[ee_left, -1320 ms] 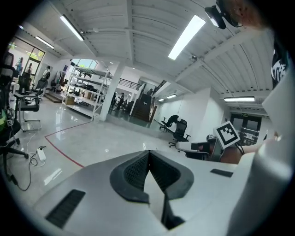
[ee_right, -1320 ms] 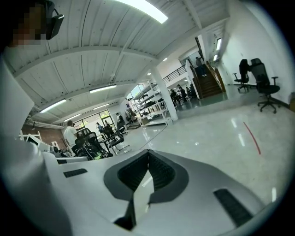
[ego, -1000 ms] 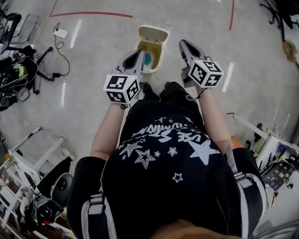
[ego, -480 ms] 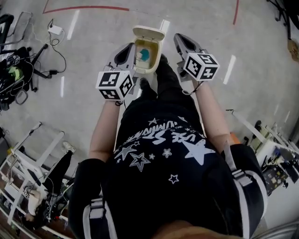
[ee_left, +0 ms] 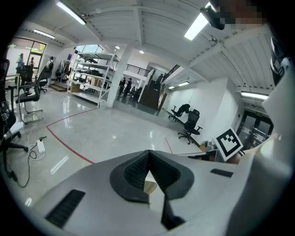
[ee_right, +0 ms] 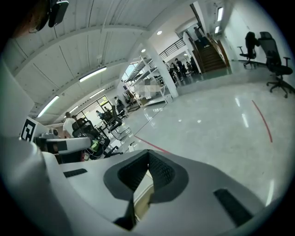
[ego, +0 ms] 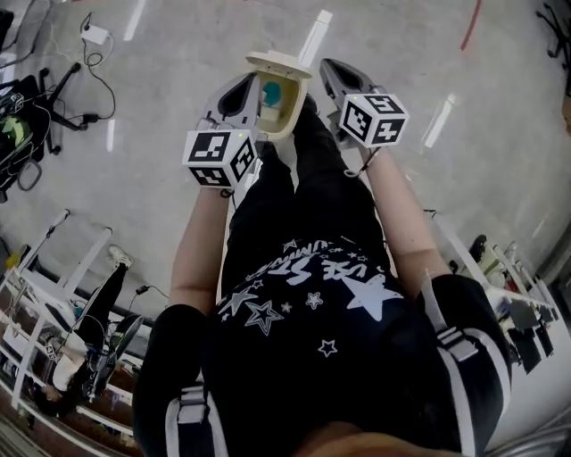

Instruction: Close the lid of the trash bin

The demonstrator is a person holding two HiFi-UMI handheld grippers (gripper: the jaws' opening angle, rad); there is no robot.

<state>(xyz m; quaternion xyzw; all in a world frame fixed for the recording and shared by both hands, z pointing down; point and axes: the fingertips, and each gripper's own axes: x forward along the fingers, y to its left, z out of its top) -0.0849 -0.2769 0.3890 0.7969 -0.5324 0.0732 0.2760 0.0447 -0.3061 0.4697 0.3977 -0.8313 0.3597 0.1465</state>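
Observation:
A cream trash bin stands on the floor just ahead of the person's legs. Its lid is up, hinged at the far side, and something teal shows inside. My left gripper is at the bin's left side and my right gripper at its right, both at about the height of the rim. Each has its jaws meeting at the tips with nothing held. In the left gripper view and the right gripper view, a bit of cream bin shows behind the shut jaws.
Cables and a white adapter lie at the far left, near black gear. White racks stand at the lower left and more equipment at the right. A red floor line runs at the top right.
The person has stepped up to the bin. Both grippers have moved forward and now flank it. The lid still stands open.

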